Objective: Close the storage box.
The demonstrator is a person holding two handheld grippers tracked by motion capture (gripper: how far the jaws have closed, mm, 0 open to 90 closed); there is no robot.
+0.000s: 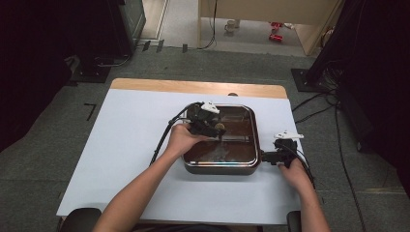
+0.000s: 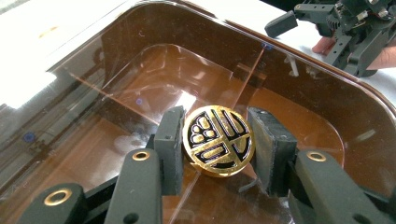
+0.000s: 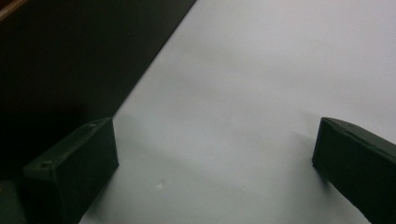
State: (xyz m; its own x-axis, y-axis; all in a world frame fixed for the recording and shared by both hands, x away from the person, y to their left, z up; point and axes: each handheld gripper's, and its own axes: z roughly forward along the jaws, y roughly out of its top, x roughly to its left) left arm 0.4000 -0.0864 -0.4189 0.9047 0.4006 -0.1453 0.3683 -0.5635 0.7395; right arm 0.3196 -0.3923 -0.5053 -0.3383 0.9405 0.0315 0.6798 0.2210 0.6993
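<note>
Left gripper (image 2: pixel 215 144) over brown tray (image 2: pixel 299 56), jaws nearly clamping gold-black round token (image 2: pixel 218 141) between them; right gripper (image 3: pixel 210 163) jaws apart beside tray's right edge.

Right claw (image 3: pixel 210 177) agape, white tabletop (image 3: pixel 261 93)

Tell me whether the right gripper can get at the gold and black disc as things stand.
Probably not directly. The disc sits between the left gripper pads over the brown tray, so that gripper blocks it. The right gripper rests open on the white table beside the tray.
</note>
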